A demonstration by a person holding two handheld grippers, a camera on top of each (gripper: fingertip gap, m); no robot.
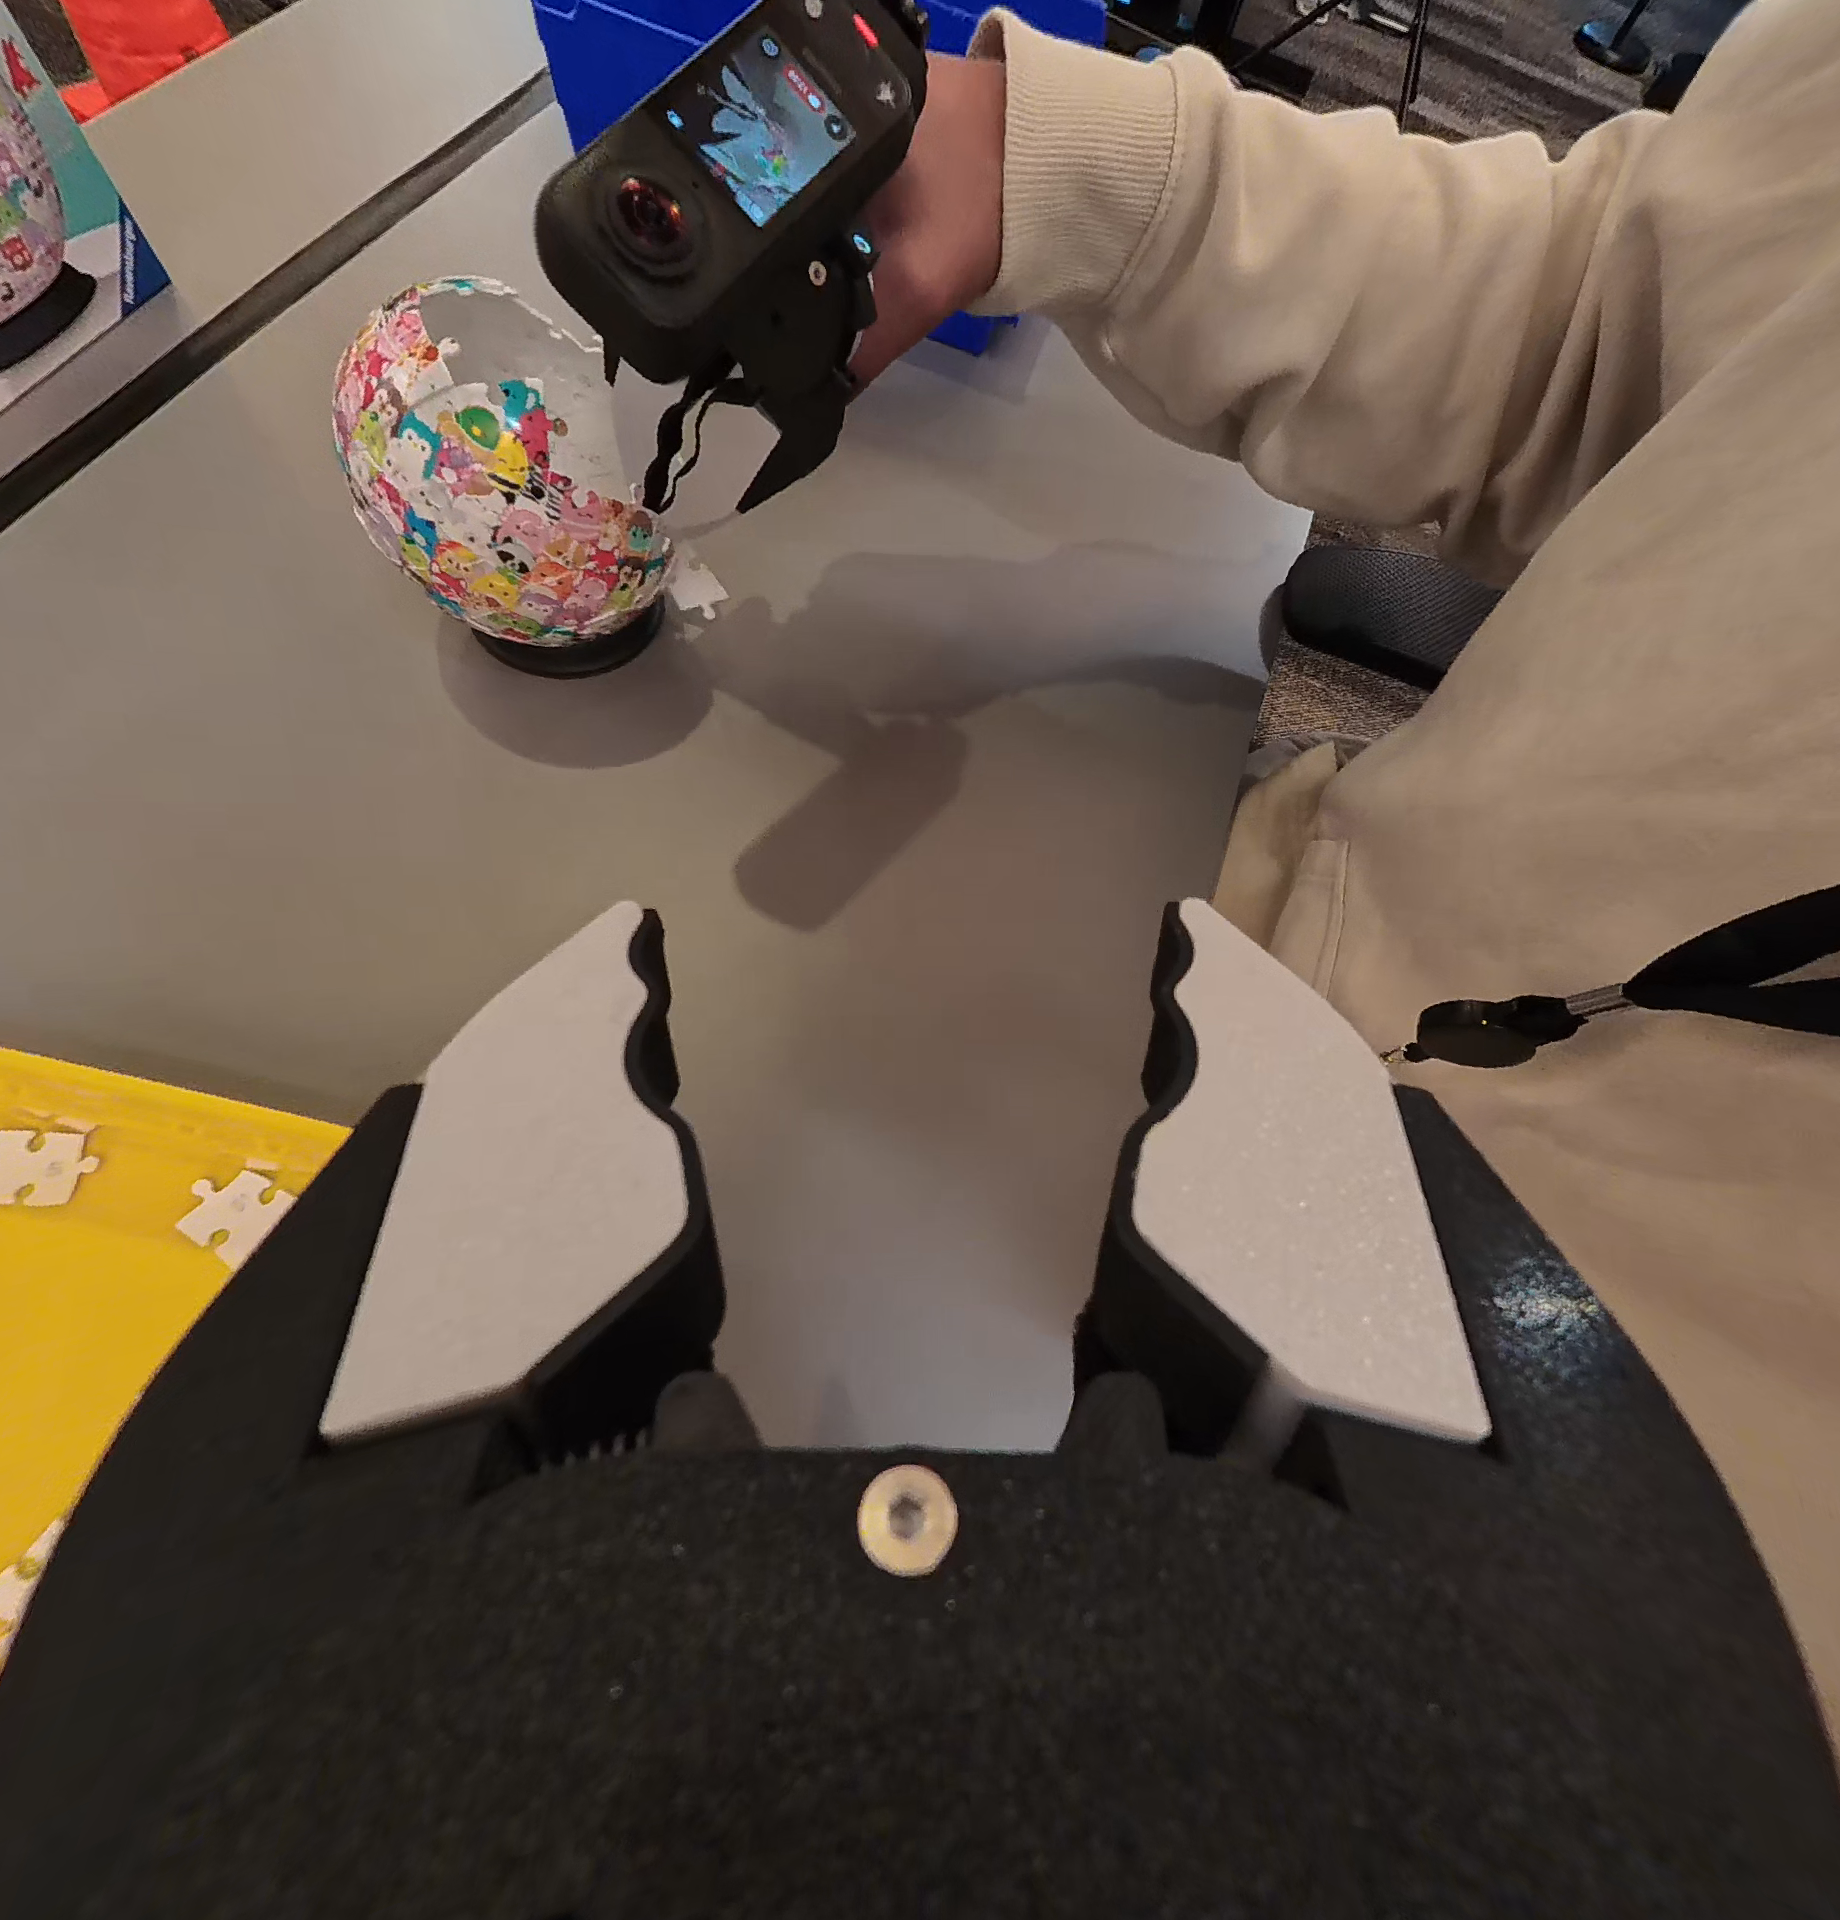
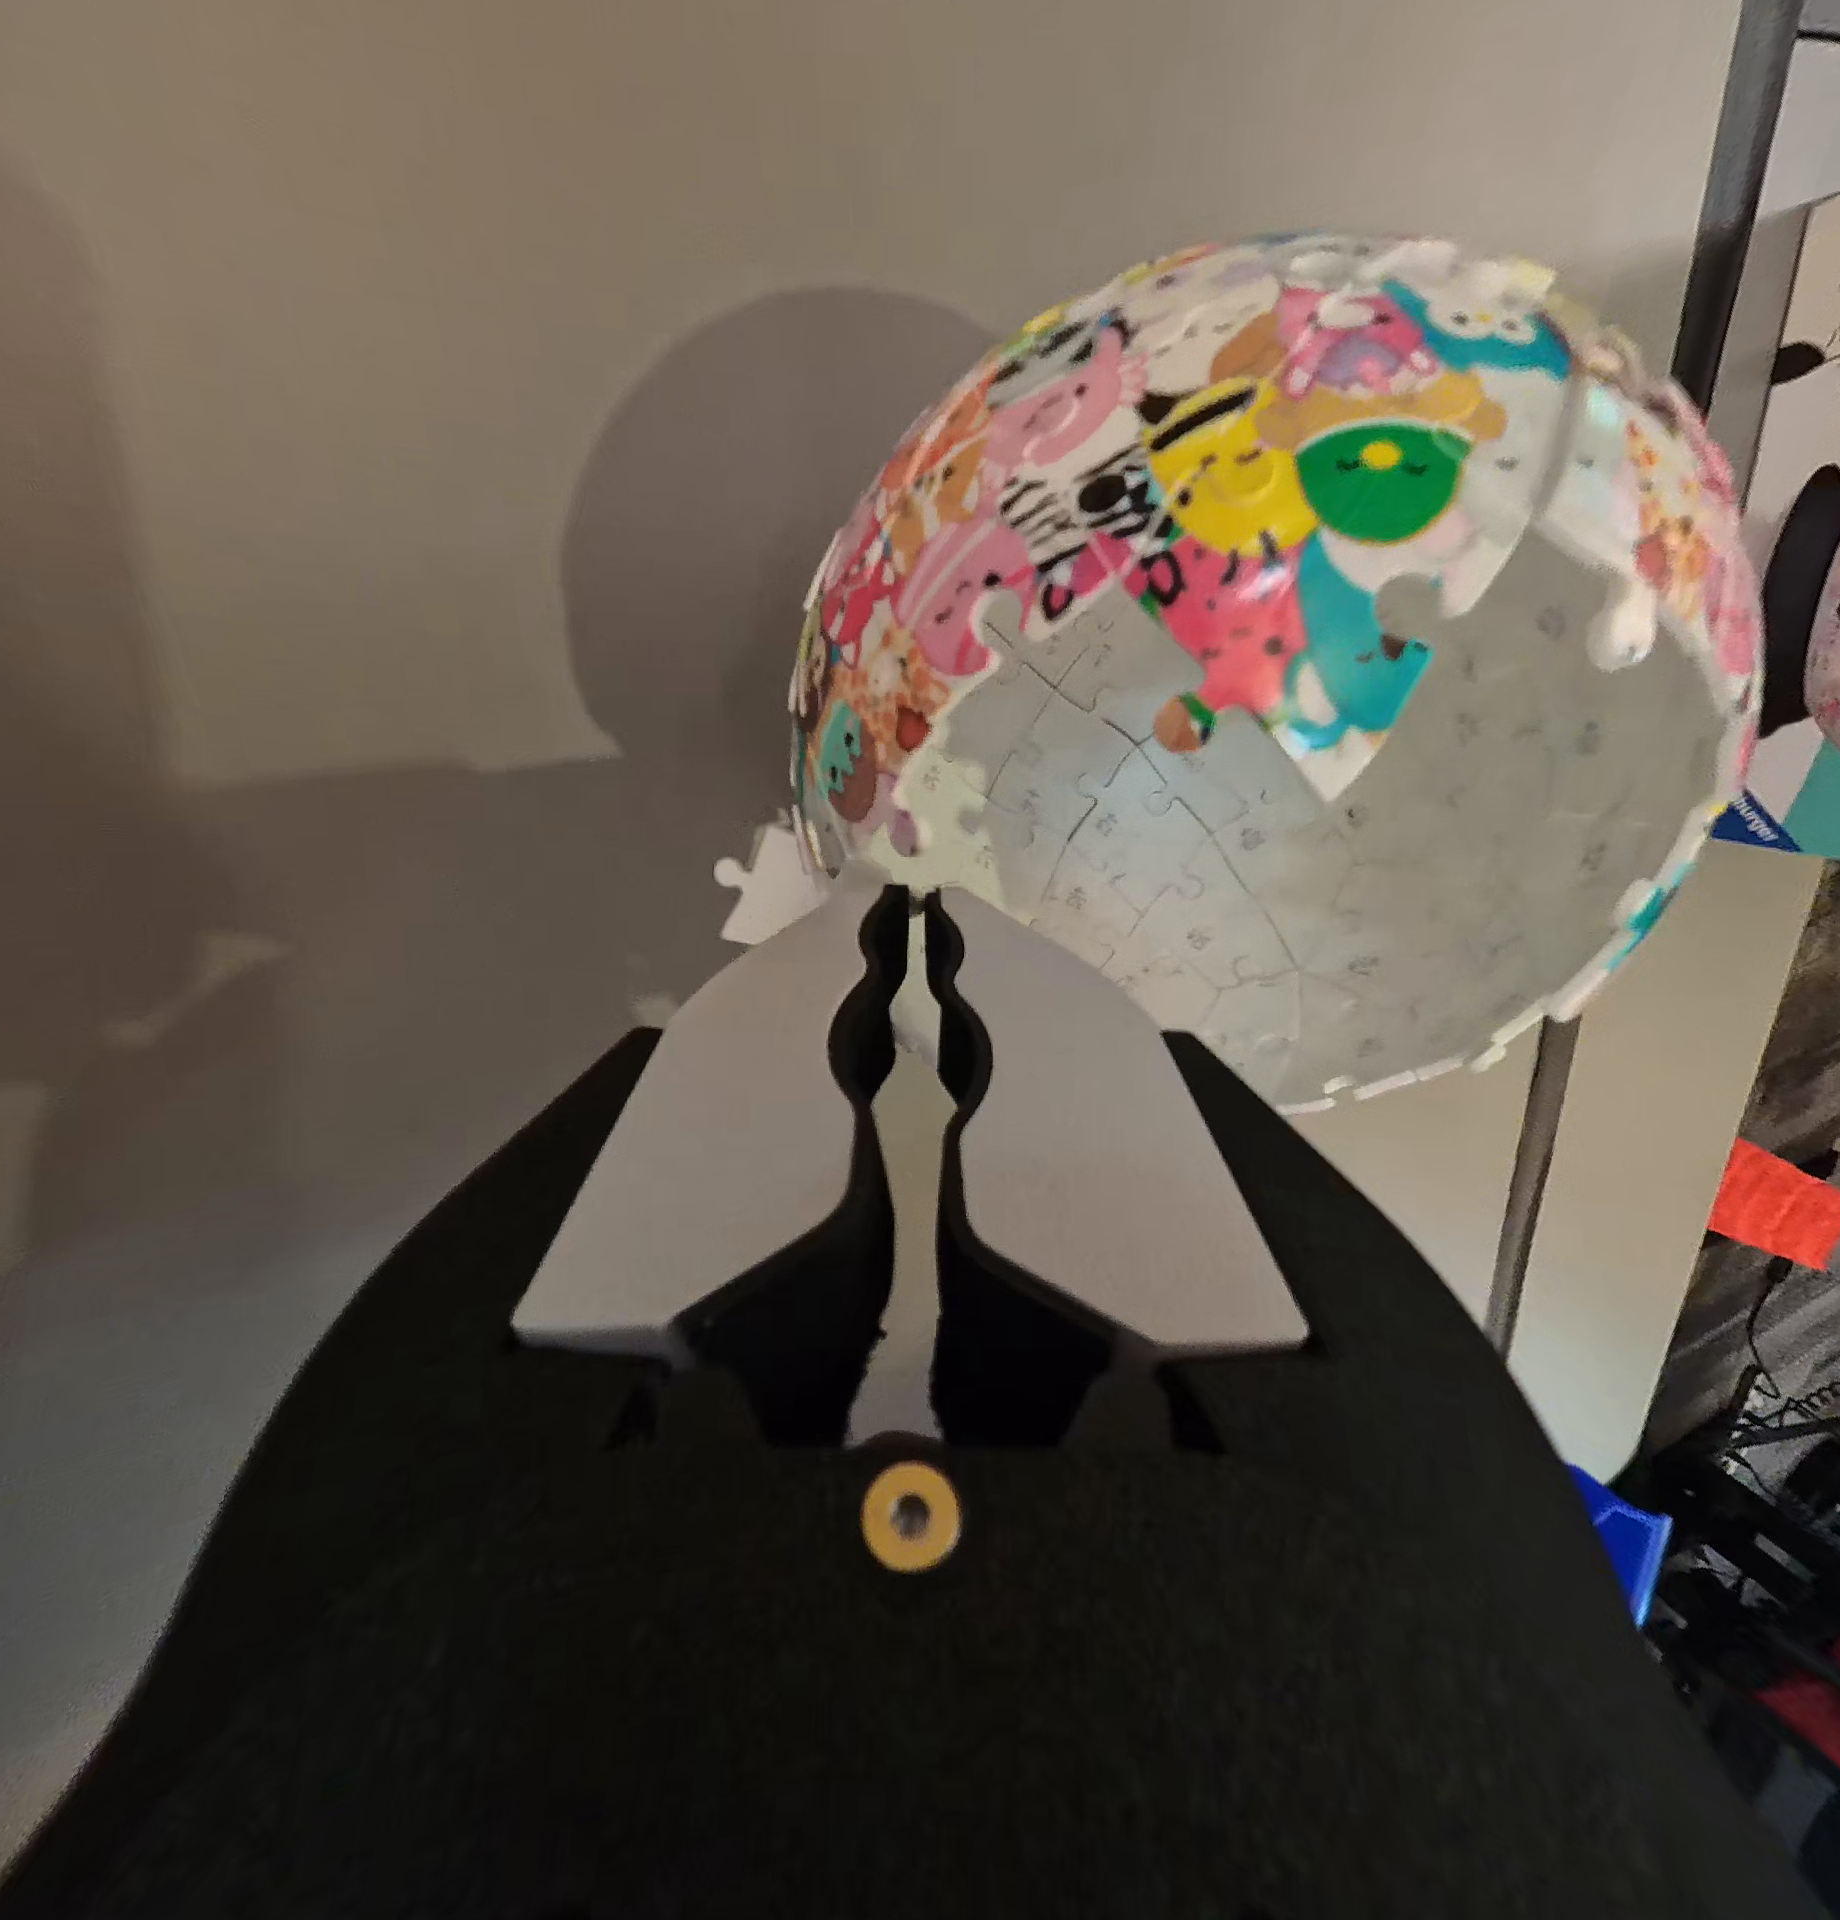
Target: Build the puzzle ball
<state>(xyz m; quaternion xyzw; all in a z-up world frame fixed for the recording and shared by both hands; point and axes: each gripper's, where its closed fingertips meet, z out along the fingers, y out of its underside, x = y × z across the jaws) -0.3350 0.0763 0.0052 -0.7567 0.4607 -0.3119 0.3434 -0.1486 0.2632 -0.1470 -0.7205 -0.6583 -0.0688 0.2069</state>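
The half-built puzzle ball (image 1: 480, 478) is a colourful shell with a white inside, on a black stand (image 1: 573, 649) on the grey table (image 1: 272, 831). My right gripper (image 1: 703, 504), held by a hand in a beige sleeve, has its tips at the shell's open rim. In the right wrist view the right gripper (image 2: 911, 925) is nearly closed on a thin white puzzle piece (image 2: 914, 902), seen edge-on against the ball (image 2: 1259, 582). Another white piece (image 1: 703, 587) lies beside the stand. My left gripper (image 1: 911, 935) is open and empty, well in front of the ball.
A yellow tray (image 1: 74, 1382) at my near left holds loose white pieces (image 1: 33, 1164). The puzzle box (image 1: 22, 208) stands at the far left on a second table. A blue bin (image 1: 625, 62) sits behind the ball. The person's body fills the right side. The gap from one gripper's tips to the other's is roughly 30 centimeters.
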